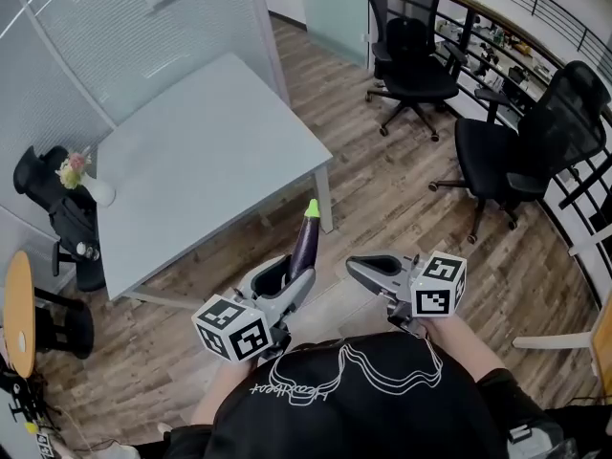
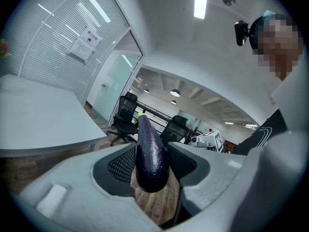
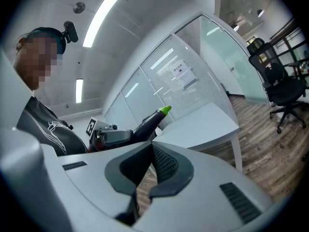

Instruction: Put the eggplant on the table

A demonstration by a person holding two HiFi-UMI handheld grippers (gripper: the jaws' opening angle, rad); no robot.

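A dark purple eggplant [image 1: 304, 242] with a green stem tip sticks out forward and upward from my left gripper [image 1: 287, 273], whose jaws are shut on its thick end. In the left gripper view the eggplant [image 2: 150, 153] fills the gap between the two grey jaws of the left gripper [image 2: 152, 166]. My right gripper [image 1: 356, 266] is beside it on the right, shut with nothing in it. Seen from the right gripper [image 3: 150, 151], the eggplant [image 3: 153, 120] shows at the left. The grey table [image 1: 210, 151] stands ahead and to the left, its near corner just beyond the eggplant's tip.
A white vase with flowers [image 1: 81, 180] stands on the table's left edge, with a black chair [image 1: 57, 213] beside it. Two black office chairs [image 1: 413, 55] [image 1: 521, 151] stand on the wood floor at the right. A round wooden tabletop [image 1: 19, 314] is at far left.
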